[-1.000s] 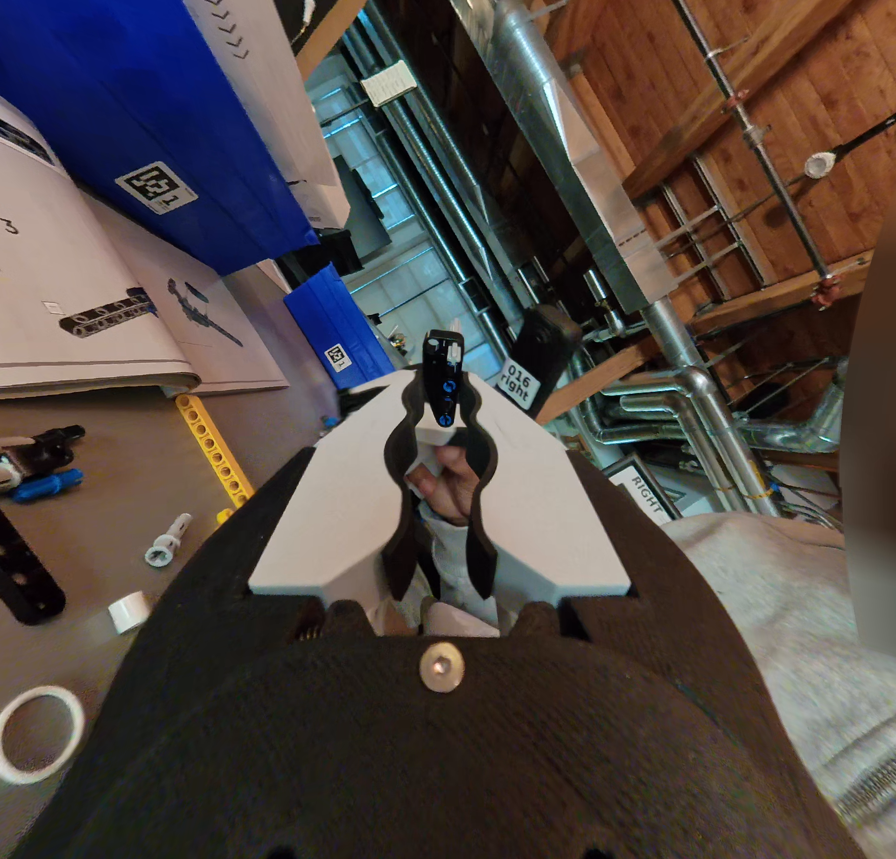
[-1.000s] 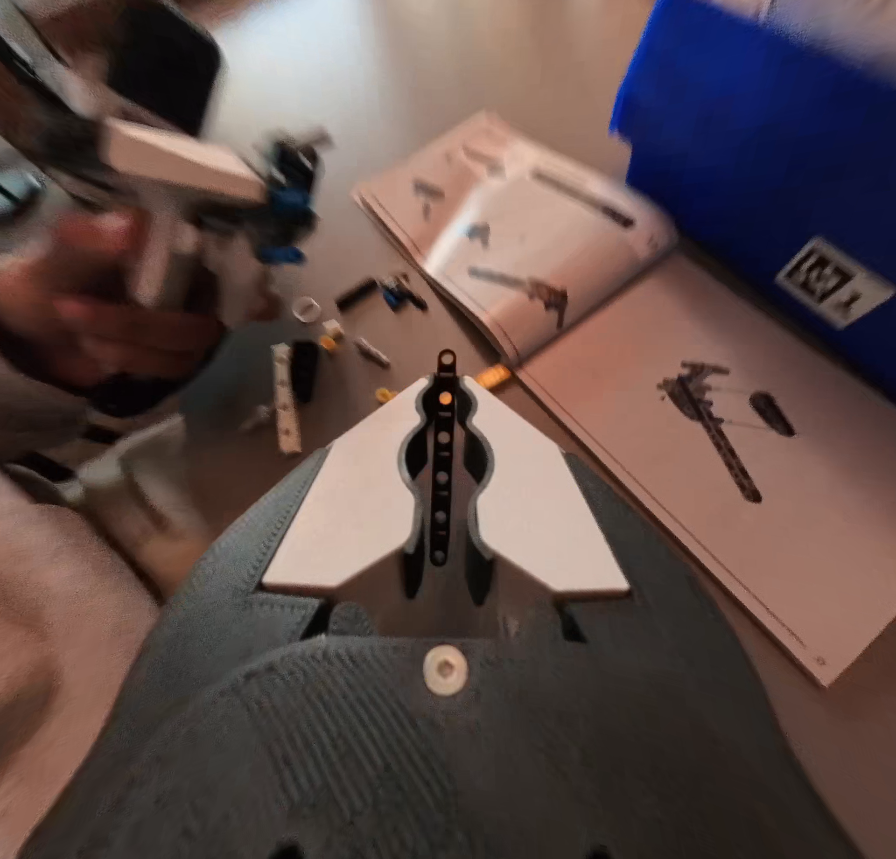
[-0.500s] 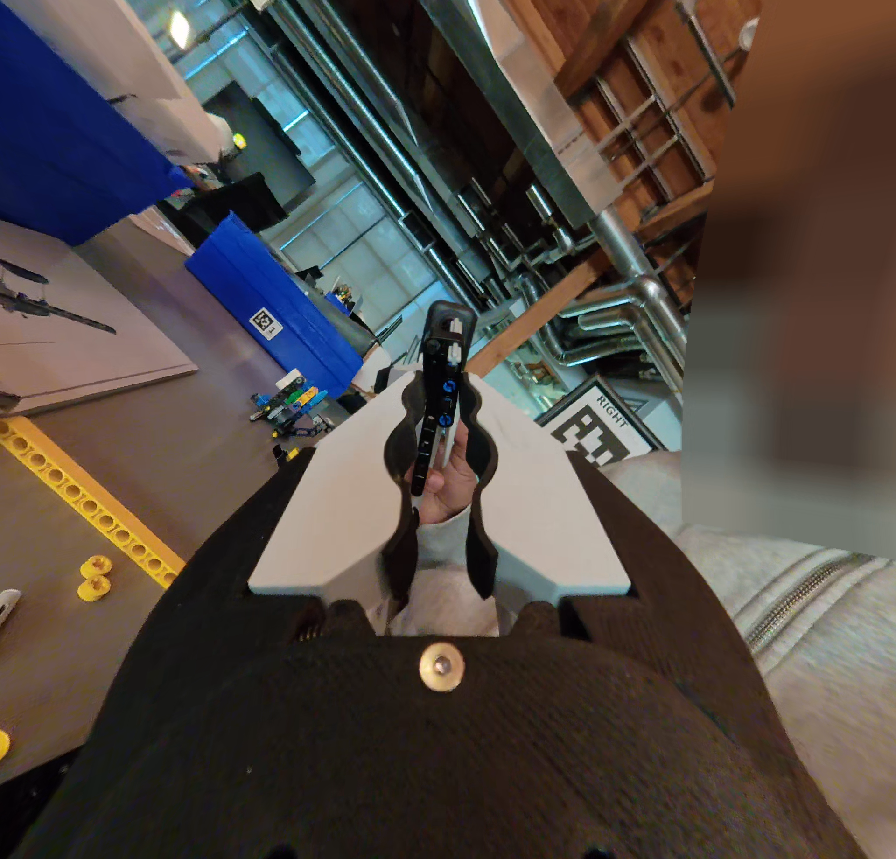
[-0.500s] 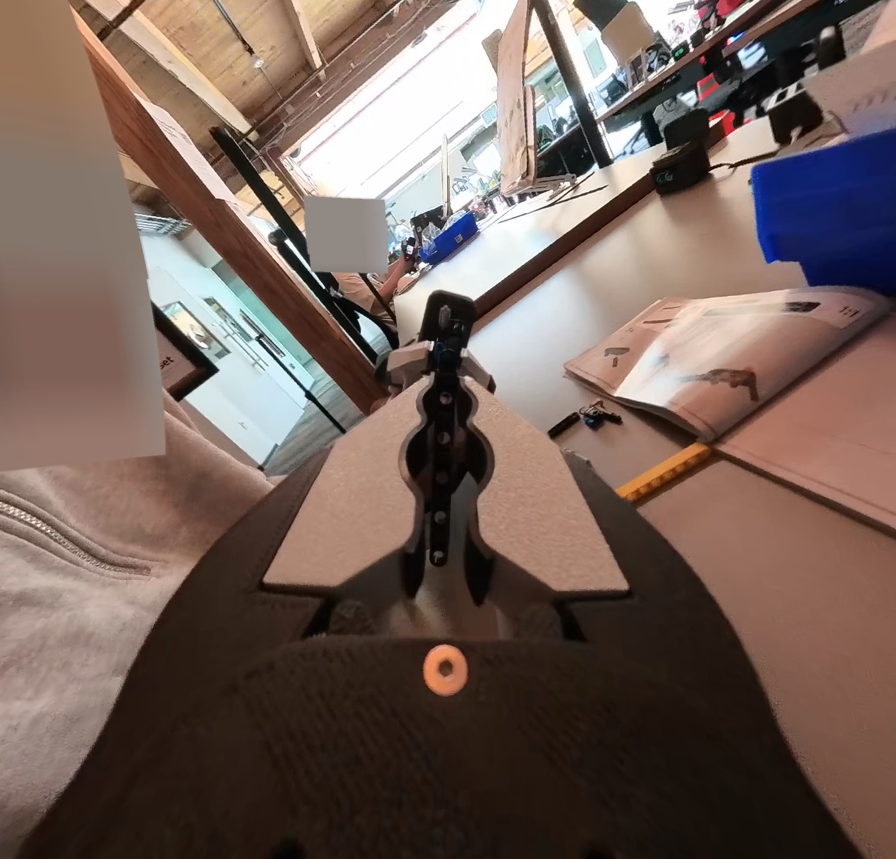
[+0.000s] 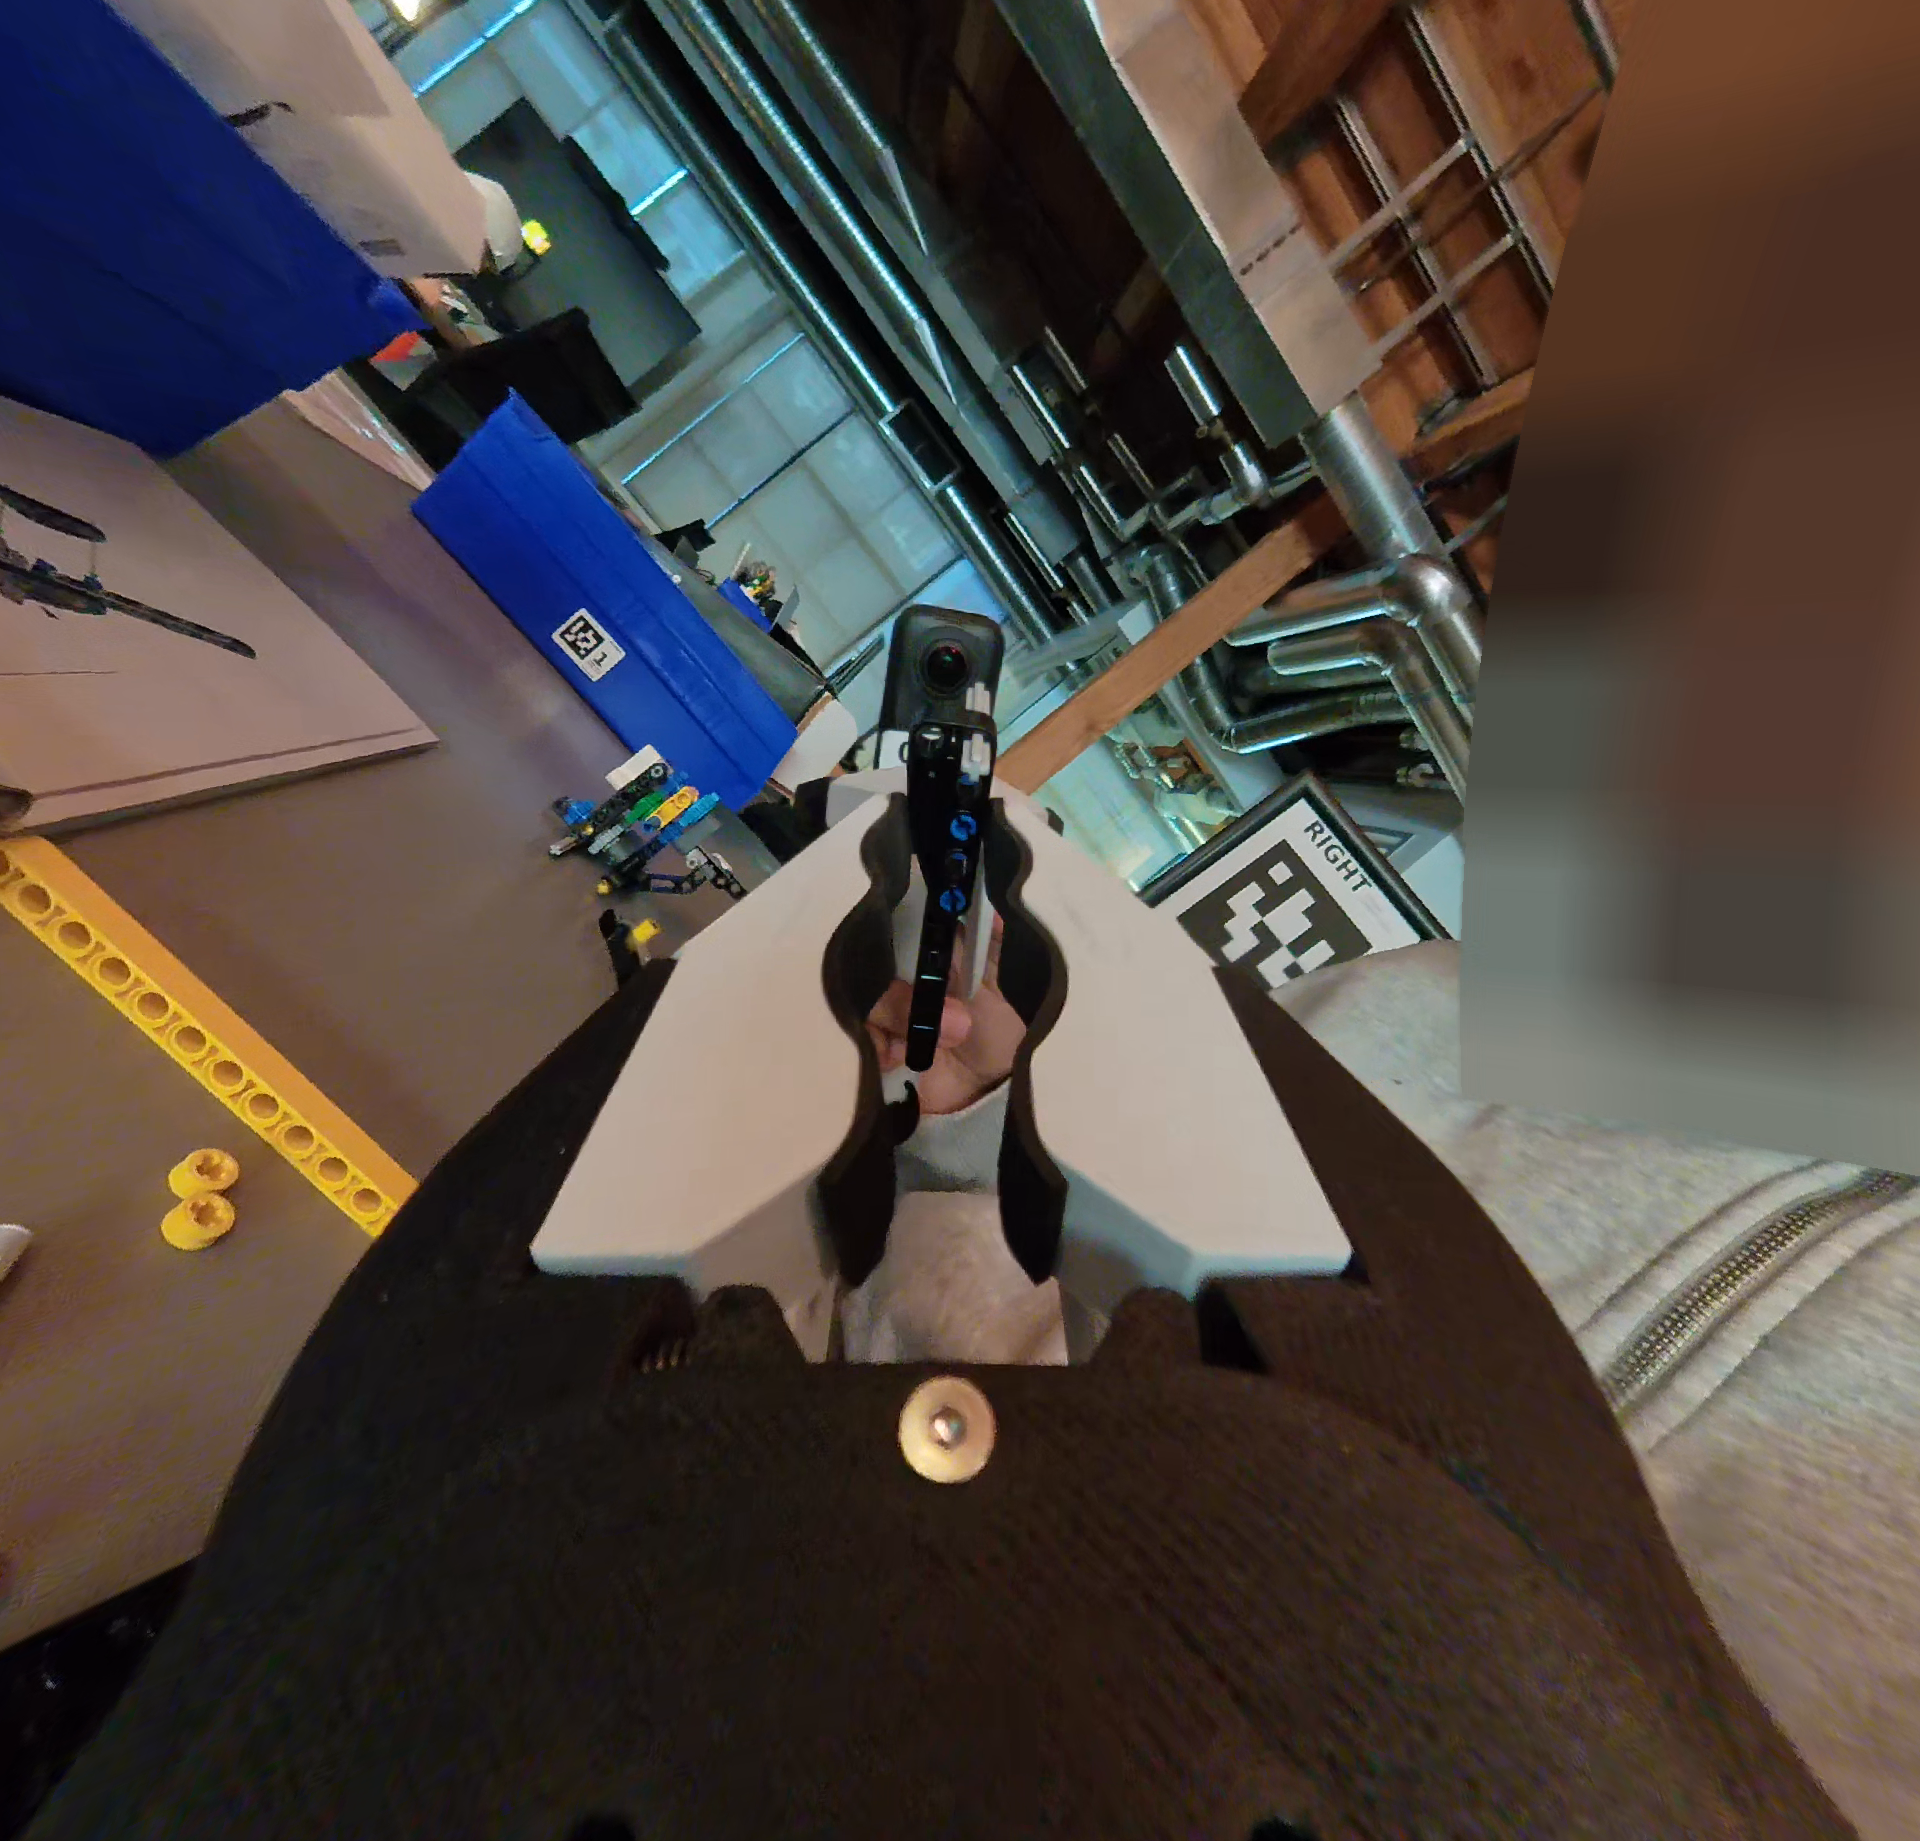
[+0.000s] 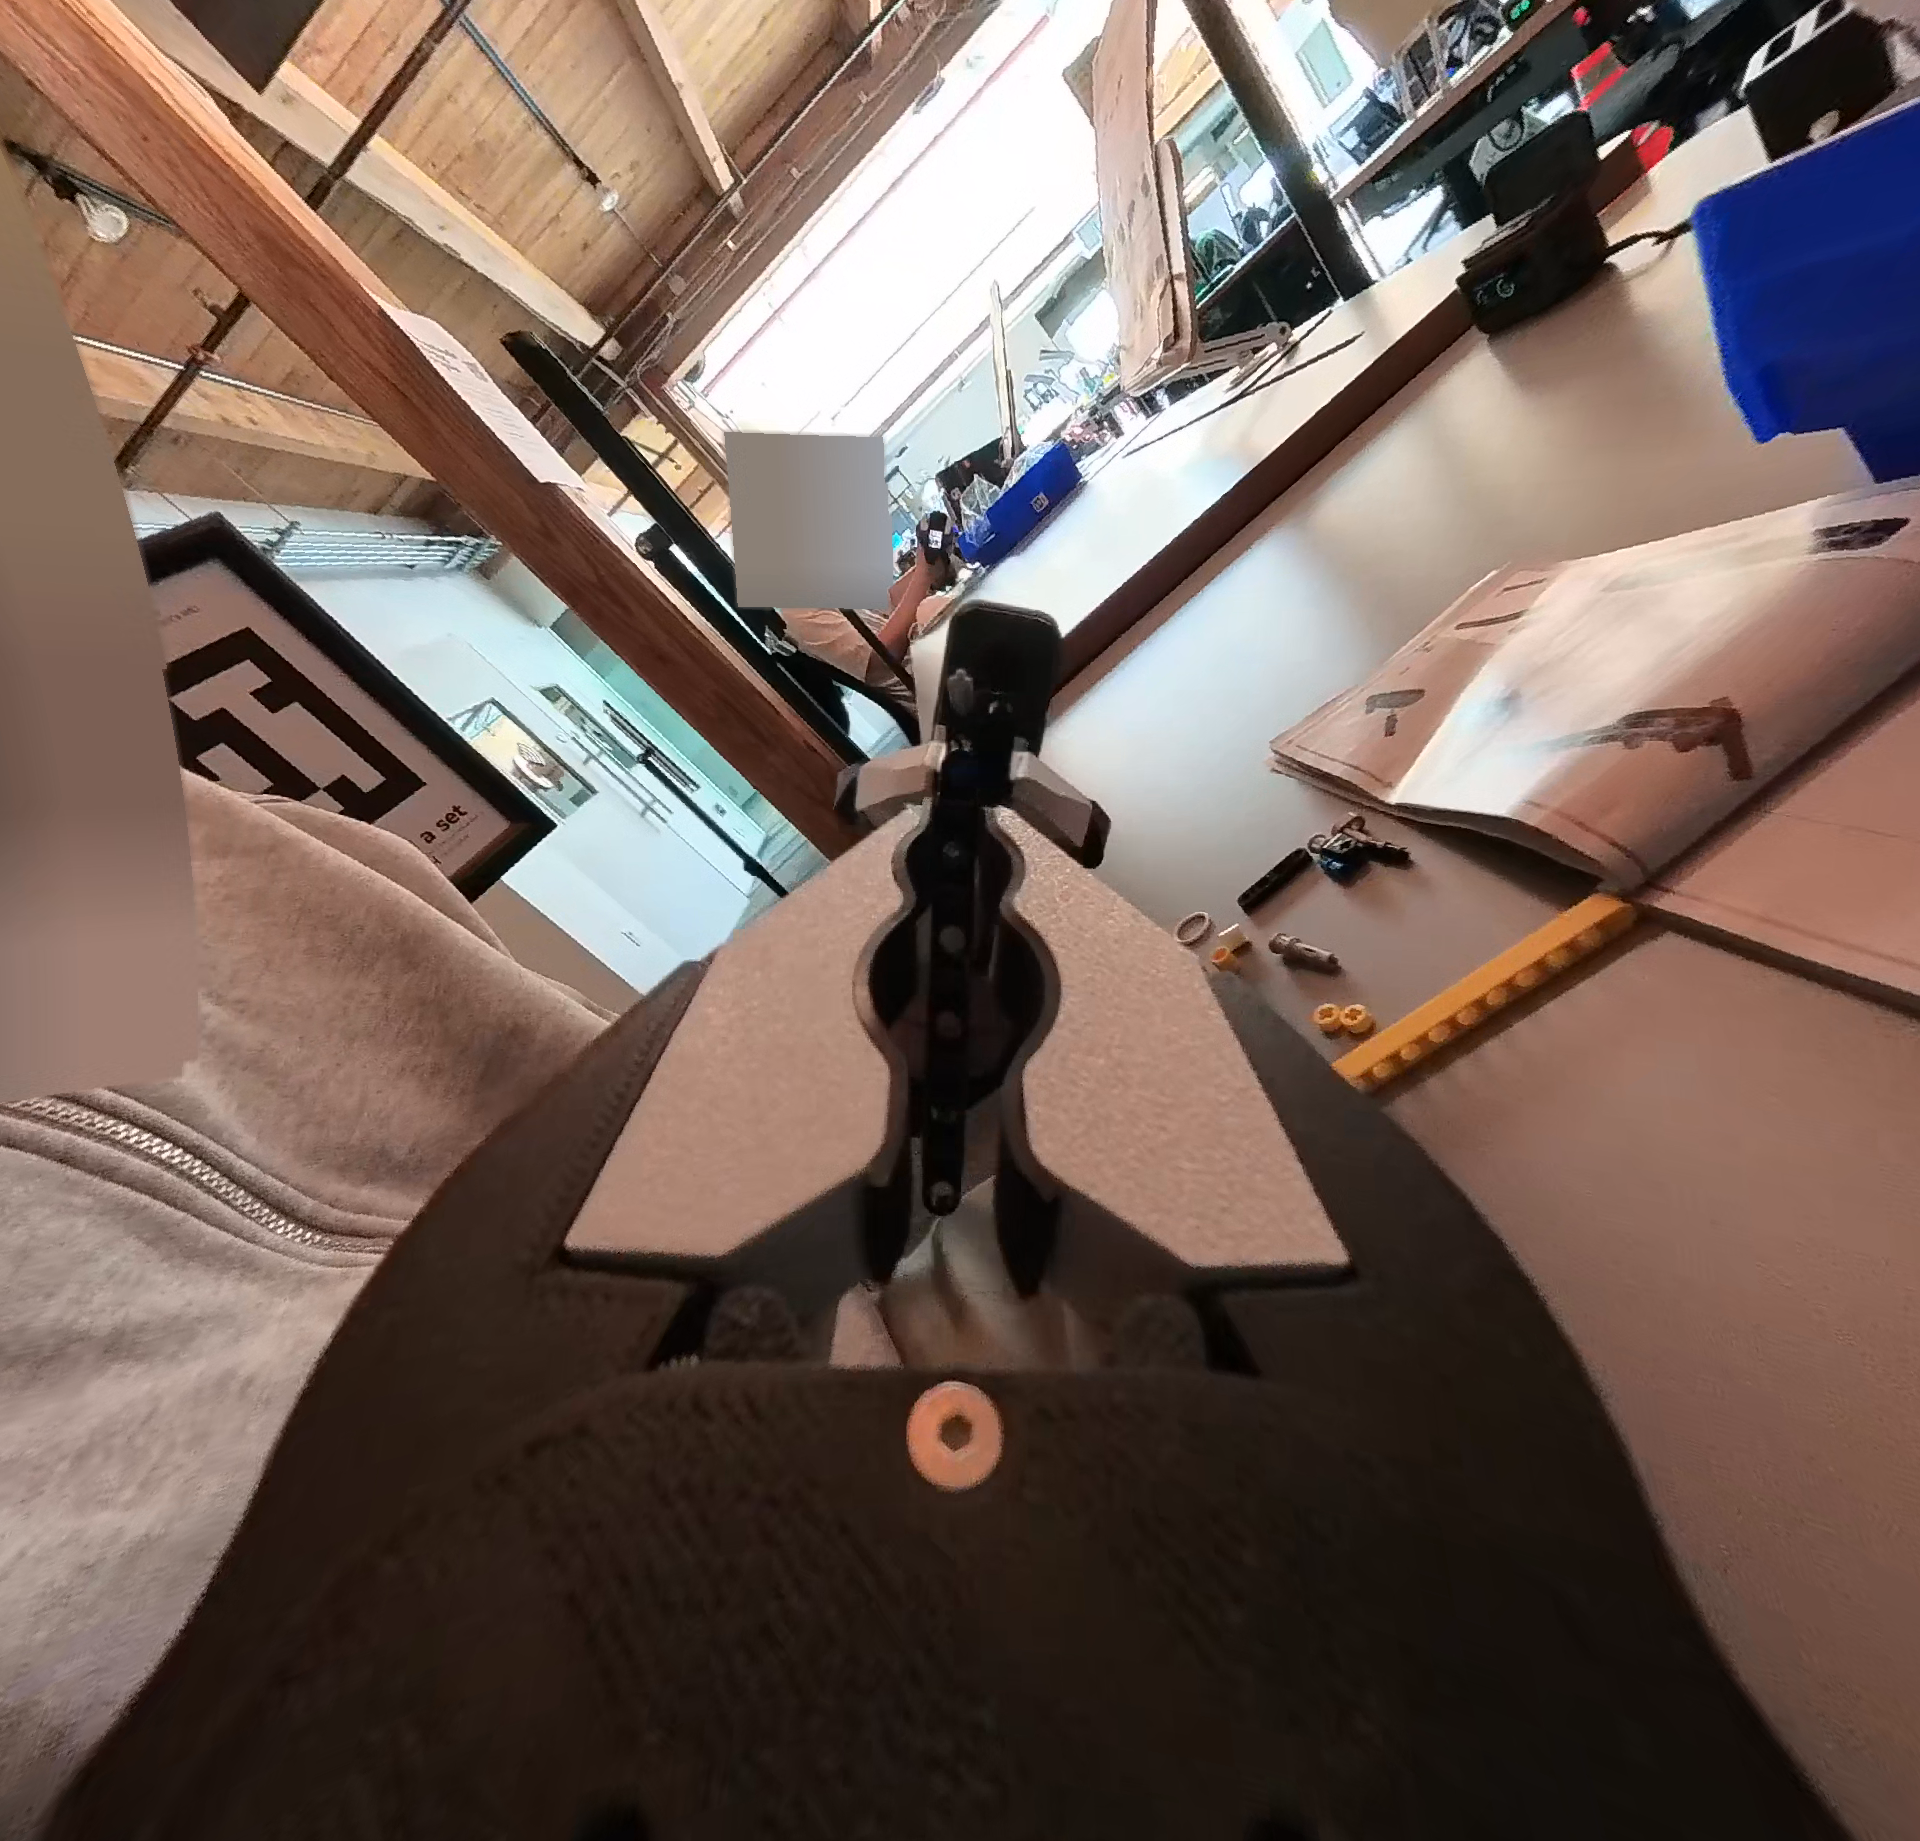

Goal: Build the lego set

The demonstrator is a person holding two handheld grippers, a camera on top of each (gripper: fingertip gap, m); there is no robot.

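Raised off the counter [image 6: 1558, 1220] and facing each other: left claw [image 5: 940, 825] clamped on a small black subassembly [image 5: 951, 856] with blue pins, right claw [image 6: 951, 856] clamped on a black holed beam [image 6: 945, 1043], tips meeting. Early days, judging by what lies loose: open instruction booklet [image 6: 1621, 752] right of the right claw, yellow beam [image 6: 1486, 1002] nearer, two yellow bushes [image 5: 200, 1197] and scattered small parts [image 6: 1299, 944] unattached.
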